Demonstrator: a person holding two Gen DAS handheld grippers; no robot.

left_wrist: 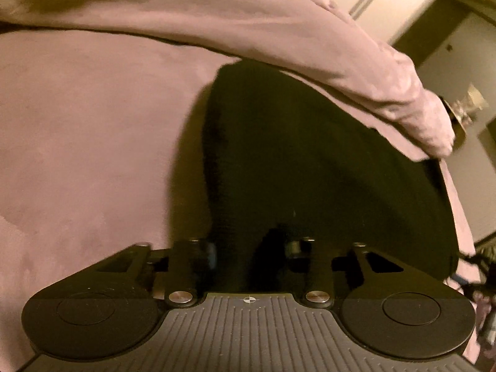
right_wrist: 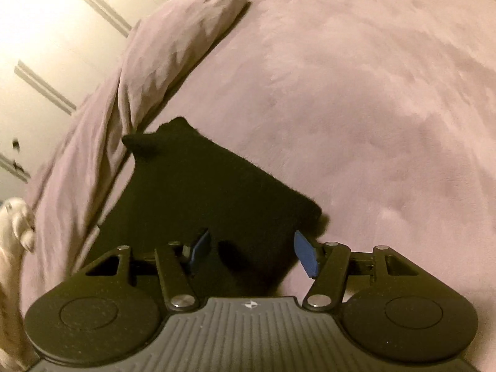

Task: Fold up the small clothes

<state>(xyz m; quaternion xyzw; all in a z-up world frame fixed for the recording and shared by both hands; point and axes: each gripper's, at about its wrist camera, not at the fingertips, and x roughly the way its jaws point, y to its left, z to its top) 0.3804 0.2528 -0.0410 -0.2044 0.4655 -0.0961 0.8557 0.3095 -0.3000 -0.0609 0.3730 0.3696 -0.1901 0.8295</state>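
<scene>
Bedcover (right_wrist: 356, 99): mauve, suede-like nap, soft mottled sheen; fills most of both views.
Rolled cover edge (right_wrist: 173, 49): same mauve fabric, bunched in a creased ridge along the far side of the bed.
Black garment (left_wrist: 310, 161): small, matte, finely ribbed knit; lies flat on the bedcover, its far edge tucked under the rolled cover edge in the left view.
Garment shape, right view: tapering dark panel (right_wrist: 198, 192) with a small pointed tip near the ridge.
Left gripper (left_wrist: 252, 251): fingers parted, garment lying between and under them; pads mostly lost against the dark cloth, no pinch visible.
Right gripper (right_wrist: 252, 252): blue pads spread wide, released, straddling the garment's near edge.
Wall panels (right_wrist: 46, 46): cream, with raised moulding strips.
White fluffy item (right_wrist: 17, 217): right view's left margin only; identity unclear.
</scene>
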